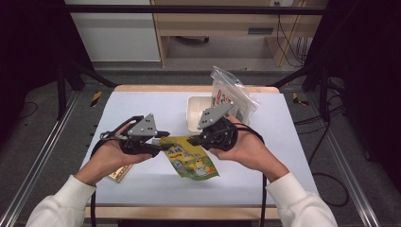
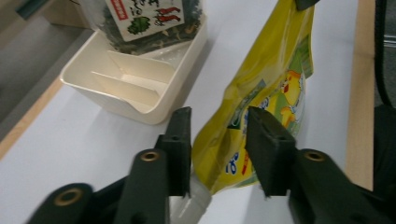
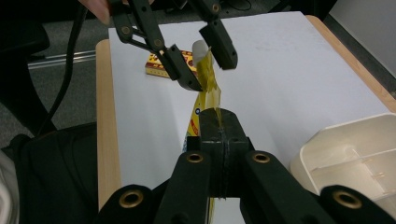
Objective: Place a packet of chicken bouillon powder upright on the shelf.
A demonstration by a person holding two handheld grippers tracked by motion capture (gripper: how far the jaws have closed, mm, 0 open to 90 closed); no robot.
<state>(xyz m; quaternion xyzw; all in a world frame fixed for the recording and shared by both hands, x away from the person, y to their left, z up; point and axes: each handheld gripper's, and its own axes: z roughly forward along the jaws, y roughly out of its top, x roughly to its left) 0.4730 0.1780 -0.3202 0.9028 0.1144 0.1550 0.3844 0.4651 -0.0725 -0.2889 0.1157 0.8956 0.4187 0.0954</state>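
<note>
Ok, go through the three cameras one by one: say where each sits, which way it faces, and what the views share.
High view: above the person's side, facing forward and down on the white table; both forearms and hands show.
Left gripper view: rides the left gripper, looking along its open jaws at the yellow pouch and cream tray.
Right gripper view: rides the right gripper, jaws shut on the pouch, facing the left gripper.
Shared: all three show pouch and tray.

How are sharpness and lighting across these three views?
High view: evenly lit table, dark surroundings. Left gripper view: yellow pouch fairly sharp, near tongs soft. Right gripper view: closed tongs slightly blurred, white tray bright.
</note>
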